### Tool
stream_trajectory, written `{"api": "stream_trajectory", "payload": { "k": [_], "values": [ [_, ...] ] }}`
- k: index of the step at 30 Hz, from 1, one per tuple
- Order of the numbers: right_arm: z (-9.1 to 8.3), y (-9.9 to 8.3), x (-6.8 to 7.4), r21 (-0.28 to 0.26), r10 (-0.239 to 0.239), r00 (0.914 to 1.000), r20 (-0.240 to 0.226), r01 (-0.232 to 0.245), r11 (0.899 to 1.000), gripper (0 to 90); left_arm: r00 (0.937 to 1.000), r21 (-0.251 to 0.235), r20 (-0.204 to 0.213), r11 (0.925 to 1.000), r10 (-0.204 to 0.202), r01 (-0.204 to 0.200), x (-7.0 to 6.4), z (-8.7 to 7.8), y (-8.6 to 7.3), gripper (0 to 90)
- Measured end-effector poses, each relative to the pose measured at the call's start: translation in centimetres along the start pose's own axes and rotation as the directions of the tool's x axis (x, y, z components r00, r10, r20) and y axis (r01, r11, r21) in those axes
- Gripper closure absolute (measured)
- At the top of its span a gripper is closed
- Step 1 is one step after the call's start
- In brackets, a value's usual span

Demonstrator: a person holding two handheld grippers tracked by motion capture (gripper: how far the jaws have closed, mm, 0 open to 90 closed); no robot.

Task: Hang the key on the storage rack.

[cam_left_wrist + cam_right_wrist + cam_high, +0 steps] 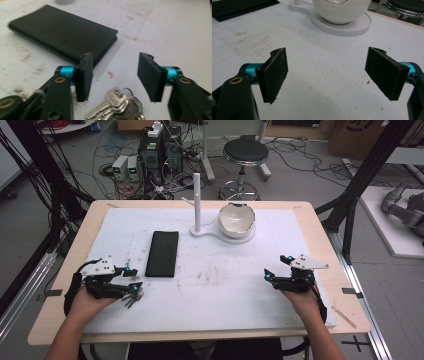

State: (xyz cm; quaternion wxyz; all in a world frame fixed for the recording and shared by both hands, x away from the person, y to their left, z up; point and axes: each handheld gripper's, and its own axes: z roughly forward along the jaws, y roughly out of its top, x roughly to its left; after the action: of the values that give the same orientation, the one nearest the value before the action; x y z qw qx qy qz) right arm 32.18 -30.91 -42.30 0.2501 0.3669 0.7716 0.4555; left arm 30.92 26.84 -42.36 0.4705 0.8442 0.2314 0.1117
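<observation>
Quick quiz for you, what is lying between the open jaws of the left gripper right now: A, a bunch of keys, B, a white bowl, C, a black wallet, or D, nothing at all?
A: in the left gripper view the bunch of keys lies on the white table surface between the open jaws of the left gripper, while the black wallet lies farther off.

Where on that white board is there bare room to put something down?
The widest free patch lies between the black wallet and the right hand-held gripper, below the white bowl. It is crowded at the left hand-held gripper, over the keys.
</observation>
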Motion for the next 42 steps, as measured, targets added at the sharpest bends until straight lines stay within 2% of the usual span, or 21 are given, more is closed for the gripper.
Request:
{"api": "stream_trajectory", "payload": {
  "k": [4,8,11,13,15,19,22,25,27,32,33,34,35,36,37,40,41,42],
  "values": [
    [-0.1,0.0,-0.1,-0.002,0.004,1.0000,0.000,-0.004,1.000,18.7,0.9986,0.080,0.036,0.9959,0.038,-0.041,-0.4,0.8,-0.1,56.5],
    [-0.2,-0.1,-0.3,-0.001,0.013,0.9999,0.006,-0.013,1.000,18.7,0.9961,0.125,0.070,0.9901,0.054,-0.063,-0.6,1.3,-0.2,61.8],
    [-0.2,-0.2,-0.4,-0.001,0.013,0.9999,0.007,-0.013,1.000,18.8,0.9973,0.163,0.054,0.9849,0.050,-0.058,-0.7,1.8,-0.4,63.9],
    [-0.2,-0.2,-0.3,0.001,0.014,0.9999,0.009,-0.014,1.000,18.8,0.9969,0.196,0.053,0.9783,0.058,-0.068,-0.7,2.0,-0.6,65.7],
    [-0.2,-0.2,-0.3,0.002,0.012,0.9999,0.011,-0.012,1.000,18.8,0.9964,0.192,0.050,0.9783,0.069,-0.078,-0.8,2.0,-0.7,69.6],
    [-0.1,-0.2,-0.3,0.003,0.013,0.9998,0.015,-0.013,1.000,18.8,0.9902,0.208,0.034,0.9681,0.135,-0.139,-0.9,1.8,-0.6,82.8],
    [-0.1,-0.3,-0.3,0.007,0.017,0.9997,0.014,-0.017,1.000,18.8,0.9846,0.224,0.031,0.9589,0.172,-0.174,-1.0,1.8,-0.4,85.8],
    [-0.1,-0.3,-0.3,0.007,0.015,0.9997,0.018,-0.015,1.000,18.8,0.9836,0.224,0.029,0.9578,0.178,-0.180,-1.1,1.9,-0.3,86.2],
    [0.0,-0.3,-0.3,0.008,0.016,0.9997,0.017,-0.016,1.000,18.8,0.9831,0.223,0.029,0.9577,0.181,-0.183,-1.1,1.7,-0.2,86.5],
    [0.0,-0.4,-0.4,0.008,0.020,0.9996,0.018,-0.020,1.000,18.8,0.9837,0.197,0.017,0.9641,0.179,-0.179,-1.1,1.3,0.3,86.8],
    [0.0,-0.4,-0.4,0.009,0.020,0.9997,0.017,-0.020,1.000,18.8,0.9832,0.175,0.001,0.9680,0.183,-0.180,-1.1,0.9,0.5,87.0],
    [0.0,-0.4,-0.4,0.009,0.020,0.9997,0.017,-0.020,1.000,18.8,0.9832,0.175,0.001,0.9680,0.183,-0.180,-1.1,0.9,0.5,87.1],
    [0.0,-0.4,-0.4,0.011,0.022,0.9996,0.015,-0.022,1.000,18.8,0.9845,0.141,-0.014,0.9751,0.175,-0.171,-1.1,0.6,0.8,87.1],
    [0.0,-0.4,-0.4,0.011,0.022,0.9996,0.015,-0.022,1.000,18.8,0.9845,0.141,-0.014,0.9751,0.175,-0.171,-1.1,0.6,0.8,87.2],
    [0.0,-0.4,-0.4,0.008,0.020,0.9997,0.016,-0.020,1.000,18.8,0.9857,0.114,-0.022,0.9800,0.167,-0.163,-1.1,0.3,1.0,87.2],
    [0.0,-0.4,-0.4,0.004,0.014,0.9998,0.014,-0.014,1.000,18.8,0.9871,0.088,-0.026,0.9839,0.158,-0.155,-1.1,0.0,1.2,87.2],
    [0.0,-0.3,-0.3,0.001,0.012,0.9998,0.014,-0.012,1.000,18.8,0.9887,0.050,-0.031,0.9882,0.146,-0.145,-1.1,-0.3,1.5,87.2],
    [0.0,-0.3,-0.3,0.000,0.013,0.9998,0.013,-0.013,1.000,18.8,0.9887,0.050,-0.031,0.9882,0.146,-0.145,-1.1,-0.3,1.5,87.2]
  ]
}}
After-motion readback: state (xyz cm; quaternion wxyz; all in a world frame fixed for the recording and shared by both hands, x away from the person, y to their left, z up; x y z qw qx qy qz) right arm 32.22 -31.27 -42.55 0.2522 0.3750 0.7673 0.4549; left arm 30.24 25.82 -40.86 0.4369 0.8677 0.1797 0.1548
